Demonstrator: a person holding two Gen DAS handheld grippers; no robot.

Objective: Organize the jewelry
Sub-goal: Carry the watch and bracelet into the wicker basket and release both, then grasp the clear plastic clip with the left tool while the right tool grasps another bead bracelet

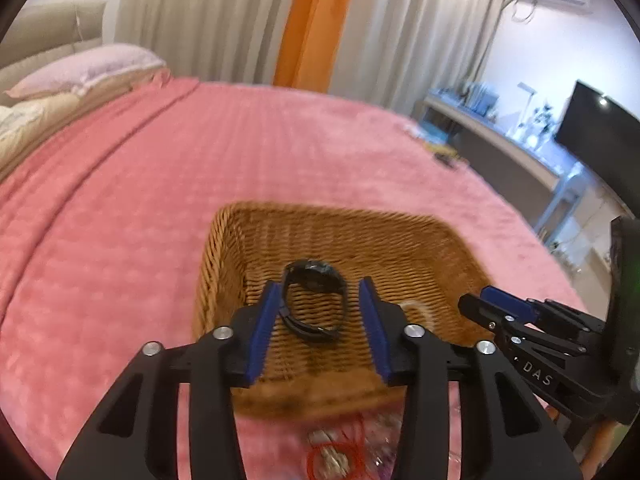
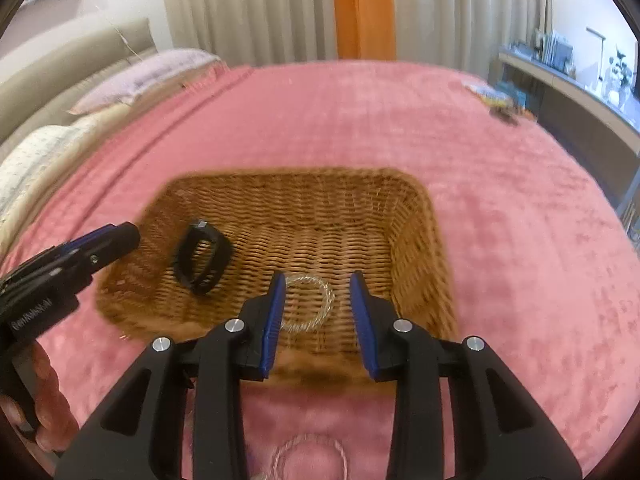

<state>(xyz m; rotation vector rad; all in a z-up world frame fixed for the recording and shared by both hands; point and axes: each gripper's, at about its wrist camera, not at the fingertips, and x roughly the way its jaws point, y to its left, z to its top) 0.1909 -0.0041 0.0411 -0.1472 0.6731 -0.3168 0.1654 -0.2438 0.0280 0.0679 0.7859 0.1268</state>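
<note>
A brown wicker basket [image 1: 320,210] [image 2: 296,174] sits on a pink bedspread. A black watch-like band [image 1: 312,300] [image 2: 202,258] lies on the basket floor at its left side. My left gripper [image 1: 320,286] [image 2: 120,236] hovers over it, open, and the right wrist view shows its tips apart from the band. A silvery twisted bracelet [image 2: 316,304] lies in the basket near the front wall, a pale blur [image 1: 416,308] in the left wrist view. My right gripper [image 2: 318,278] [image 1: 476,302] is open around it, and the pads do not press on it.
In front of the basket lie a red cord piece [image 1: 336,456] and a pale chain [image 2: 308,452] on the bedspread [image 1: 160,200]. Pillows [image 1: 88,68] are at the far left. Small items [image 2: 496,100] lie at the bed's far right edge, beside a desk [image 1: 500,140].
</note>
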